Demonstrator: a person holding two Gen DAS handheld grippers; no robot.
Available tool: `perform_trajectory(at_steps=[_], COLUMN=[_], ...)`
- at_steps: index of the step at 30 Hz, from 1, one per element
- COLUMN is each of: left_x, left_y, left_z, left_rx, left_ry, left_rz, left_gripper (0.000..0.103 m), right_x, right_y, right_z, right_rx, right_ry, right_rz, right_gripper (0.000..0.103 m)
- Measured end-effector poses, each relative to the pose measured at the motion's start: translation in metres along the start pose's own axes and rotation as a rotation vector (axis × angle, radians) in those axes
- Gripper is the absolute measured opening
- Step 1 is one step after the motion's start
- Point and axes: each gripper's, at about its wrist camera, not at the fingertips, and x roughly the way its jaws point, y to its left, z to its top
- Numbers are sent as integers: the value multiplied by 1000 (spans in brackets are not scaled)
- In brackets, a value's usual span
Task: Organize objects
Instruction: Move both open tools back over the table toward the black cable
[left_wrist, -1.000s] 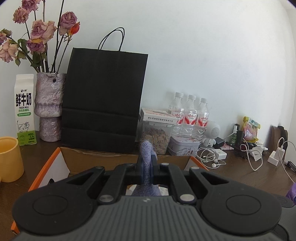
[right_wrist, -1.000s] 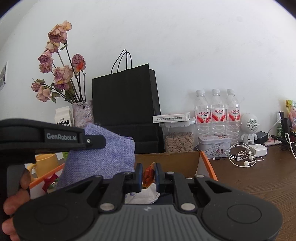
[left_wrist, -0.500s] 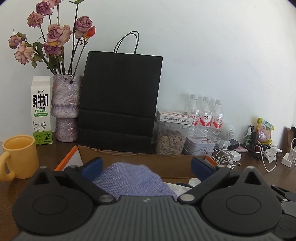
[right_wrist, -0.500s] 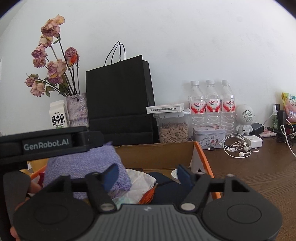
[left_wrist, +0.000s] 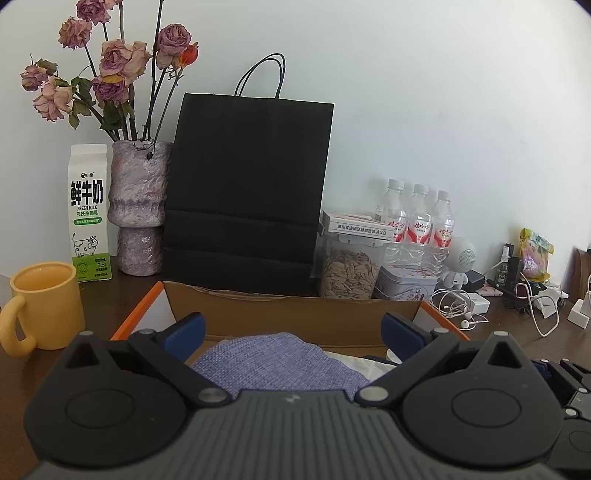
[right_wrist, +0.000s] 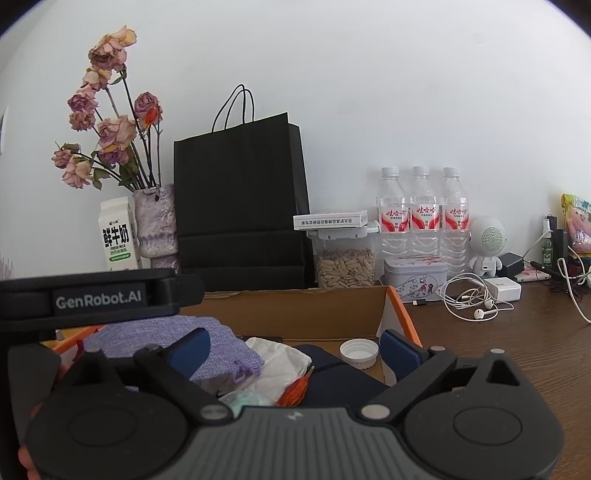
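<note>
A purple woven pouch (left_wrist: 273, 362) lies flat in the open cardboard box (left_wrist: 295, 314), just under and between the fingers of my left gripper (left_wrist: 291, 328), which is open and not touching it. In the right wrist view the pouch (right_wrist: 147, 332) rests at the box's (right_wrist: 295, 310) left side on crumpled white paper (right_wrist: 280, 362), beside an orange scrap (right_wrist: 295, 387), a dark blue item (right_wrist: 332, 373) and a white cap (right_wrist: 359, 352). My right gripper (right_wrist: 295, 349) hangs over these, its jaws opening wide and pressing on nothing. The left gripper's body (right_wrist: 96, 299) crosses that view.
Behind the box stand a black paper bag (left_wrist: 251, 192), a vase of dried roses (left_wrist: 138, 206), a milk carton (left_wrist: 88, 214), a seed jar (left_wrist: 349, 273), a tin (left_wrist: 404, 286) and three water bottles (left_wrist: 421, 221). A yellow mug (left_wrist: 44, 306) is at left; earphones (right_wrist: 476, 301) and cables lie at right.
Both grippers went from shut to wide open. The left one let go of the purple pouch, which dropped from upright to flat in the box.
</note>
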Motion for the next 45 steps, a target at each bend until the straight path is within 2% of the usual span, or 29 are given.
perform_trajectory(at_steps=[14, 22, 29, 36, 45], left_x=[-11, -33, -60, -84, -104], left_y=[10, 25, 39, 39, 41], left_z=[-4, -12, -18, -31, -48], left_rx=[-21, -32, -26, 31, 44], left_ry=[-29, -73, -97, -79, -31], left_rz=[-14, -3, 13, 10, 39], left_gripper=[103, 103, 103, 103, 103], right_x=[-10, -29, -51, -75, -101], right_y=[-4, -13, -14, -8, -12], right_z=[1, -2, -5, -14, -24], right_rx=[-2, -47, -92, -129, -103], right_ry=[-14, -20, 10, 60, 109], right_rz=[-15, -20, 1, 47, 48], right_gripper=[103, 103, 103, 103, 103])
